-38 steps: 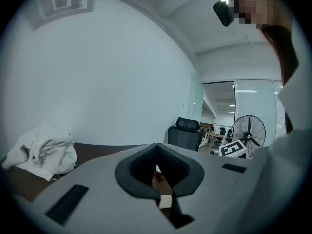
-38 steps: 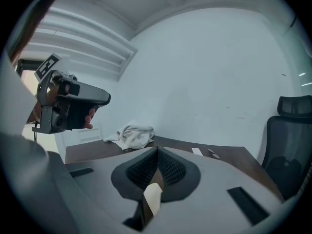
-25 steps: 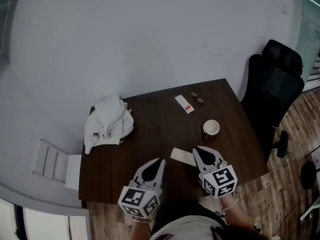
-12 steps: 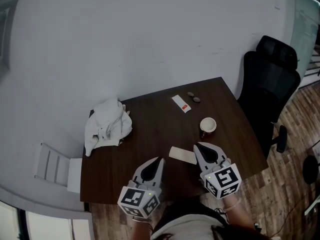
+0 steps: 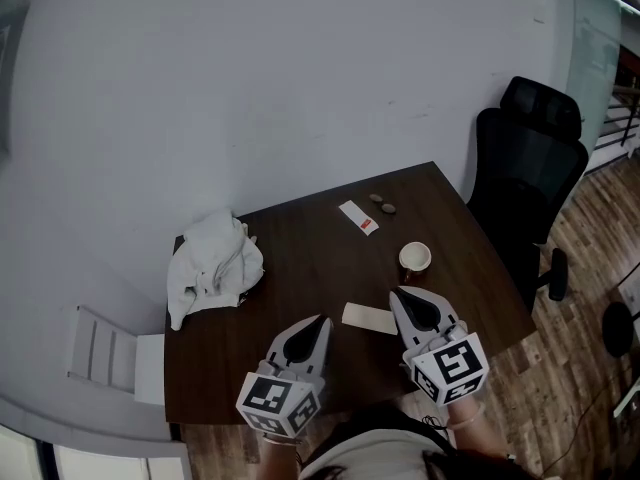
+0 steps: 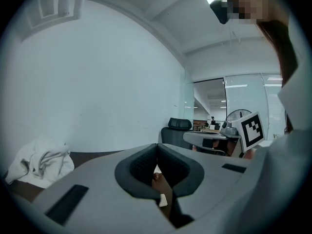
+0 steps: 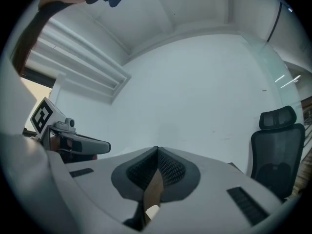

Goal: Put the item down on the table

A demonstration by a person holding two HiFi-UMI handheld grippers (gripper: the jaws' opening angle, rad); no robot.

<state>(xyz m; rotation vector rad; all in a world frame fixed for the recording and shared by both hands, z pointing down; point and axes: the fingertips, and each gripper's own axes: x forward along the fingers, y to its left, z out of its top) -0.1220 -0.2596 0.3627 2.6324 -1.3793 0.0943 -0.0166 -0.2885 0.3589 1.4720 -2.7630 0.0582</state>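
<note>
Your left gripper [image 5: 320,321] and right gripper [image 5: 396,295] sit closed, empty; the card [image 5: 368,318] near the cup [image 5: 415,258] looks thin, light, so pinch an edge.

**Dark wood, soft cloth, matt plastic**

The worktop [image 5: 300,258] is dark brown wood with a smooth, faintly satin face. At its left end lies a crumpled white cloth [image 5: 212,268]. Nearer its middle are a flat pale paper card [image 5: 369,318] and a smooth cup [image 5: 415,258]. The left gripper [image 5: 320,320] and right gripper [image 5: 395,295] have matt grey plastic shells and finely textured black pads [image 6: 141,167].
</note>
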